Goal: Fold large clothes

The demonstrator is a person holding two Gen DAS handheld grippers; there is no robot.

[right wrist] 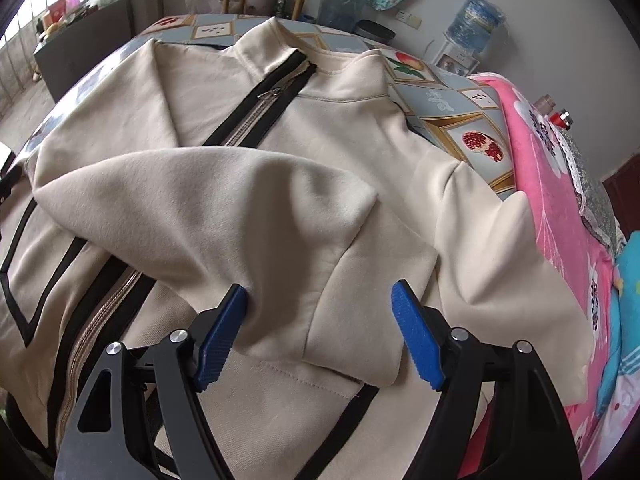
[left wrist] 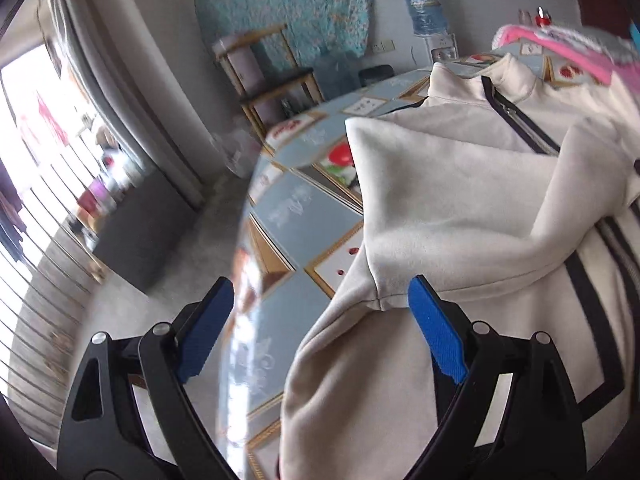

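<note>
Two grippers seen, left gripper (left wrist: pixel 320 296) spread wide over a sleeve seam, right gripper (right wrist: pixel 318 300) parted around one folded sleeve (right wrist: pixel 280 216), one cream zip jacket (right wrist: pixel 352 128) laid on one patterned table (right wrist: pixel 448 100), one pink blanket (right wrist: pixel 560 216) alongside.

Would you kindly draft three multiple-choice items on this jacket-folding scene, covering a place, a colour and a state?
1. Where does the cream jacket lie?
A. on the patterned table
B. on the chair
C. on the floor

2. What colour is the trim beside the jacket's zipper?
A. red
B. black
C. green

3. How do the left gripper jaws stand?
A. shut on a sleeve
B. wide apart
C. shut empty

Answers:
1 A, tablecloth shows around the jacket.
2 B, black bands flank the zipper.
3 B, the blue pads sit far apart, clamping nothing.
</note>
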